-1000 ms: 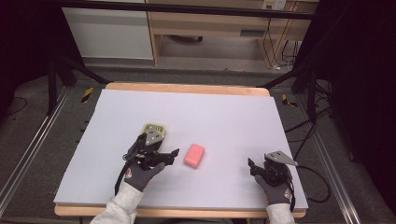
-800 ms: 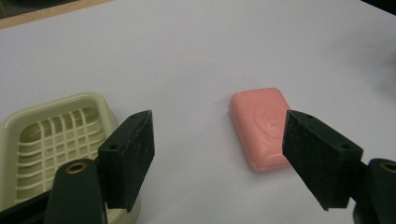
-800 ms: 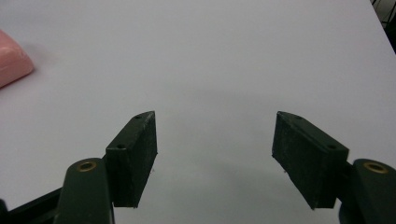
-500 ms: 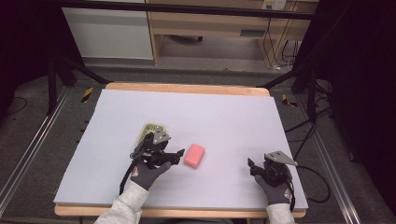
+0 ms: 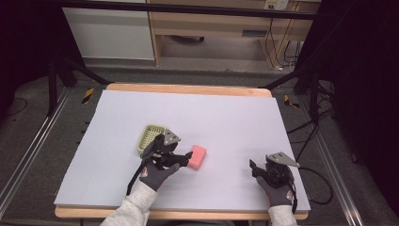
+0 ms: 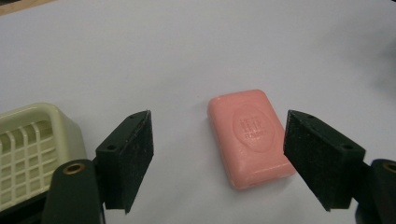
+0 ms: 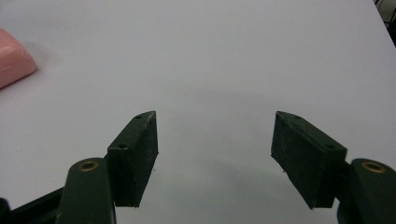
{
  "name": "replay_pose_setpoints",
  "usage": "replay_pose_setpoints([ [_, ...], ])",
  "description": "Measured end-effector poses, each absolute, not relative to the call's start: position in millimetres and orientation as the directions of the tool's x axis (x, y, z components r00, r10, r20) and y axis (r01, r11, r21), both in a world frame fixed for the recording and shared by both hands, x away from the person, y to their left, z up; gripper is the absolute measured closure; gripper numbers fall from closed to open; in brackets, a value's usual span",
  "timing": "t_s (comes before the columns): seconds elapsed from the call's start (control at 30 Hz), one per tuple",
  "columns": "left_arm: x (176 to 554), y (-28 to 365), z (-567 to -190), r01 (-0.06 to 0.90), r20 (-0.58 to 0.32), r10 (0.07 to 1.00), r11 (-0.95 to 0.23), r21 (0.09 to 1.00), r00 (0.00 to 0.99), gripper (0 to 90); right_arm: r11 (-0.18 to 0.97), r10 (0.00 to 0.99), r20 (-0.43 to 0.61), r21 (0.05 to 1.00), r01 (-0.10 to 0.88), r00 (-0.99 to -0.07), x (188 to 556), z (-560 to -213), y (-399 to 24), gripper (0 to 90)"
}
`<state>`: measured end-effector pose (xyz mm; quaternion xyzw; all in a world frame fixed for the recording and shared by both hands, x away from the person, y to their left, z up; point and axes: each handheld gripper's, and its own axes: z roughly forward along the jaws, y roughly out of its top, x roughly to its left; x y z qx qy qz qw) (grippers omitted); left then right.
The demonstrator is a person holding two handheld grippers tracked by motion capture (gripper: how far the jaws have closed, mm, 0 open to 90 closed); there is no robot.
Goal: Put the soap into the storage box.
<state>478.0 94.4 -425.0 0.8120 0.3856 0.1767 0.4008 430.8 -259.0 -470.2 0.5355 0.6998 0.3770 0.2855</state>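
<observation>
The pink soap (image 6: 250,135) lies flat on the bench (image 5: 235,117), right of the yellow dish (image 5: 150,137). My left claw (image 6: 217,161) has just been opening around it, not touching. My right claw (image 7: 215,156) rests spread, far right. The dish is partly cut off in the left gripper view.

Waxy matt soap bar (image 6: 250,136), glossy plastic dish (image 6: 32,149) (ribbed)

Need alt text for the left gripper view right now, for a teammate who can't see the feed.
A pink bar of soap lies flat on the pale table, framed between the open black jaws of the left gripper, whose pads are not touching it. A cream slatted soap dish sits at the lower left edge, beside the left-hand jaw.
</observation>
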Motion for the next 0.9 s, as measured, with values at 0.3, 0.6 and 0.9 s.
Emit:
replay_pose_setpoints([
  [0.3, 480, 81, -428, 0.480, -0.010, 0.755, -0.405, 0.778, 0.655, 23.2, 0.145, 0.964, 0.003, 0.833, 0.533, -0.266, 431, -470, -259, 32.4],
  [0.6, 483, 72, -433, 0.484, -0.010, 0.752, -0.414, 0.771, 0.659, 22.5, 0.145, 0.964, 0.003, 0.833, 0.533, -0.267, 431, -470, -259, 33.1],
  [0.9, 485, 63, -437, 0.486, -0.005, 0.747, -0.428, 0.761, 0.665, 21.8, 0.145, 0.963, 0.005, 0.833, 0.535, -0.268, 431, -470, -259, 33.3],
])
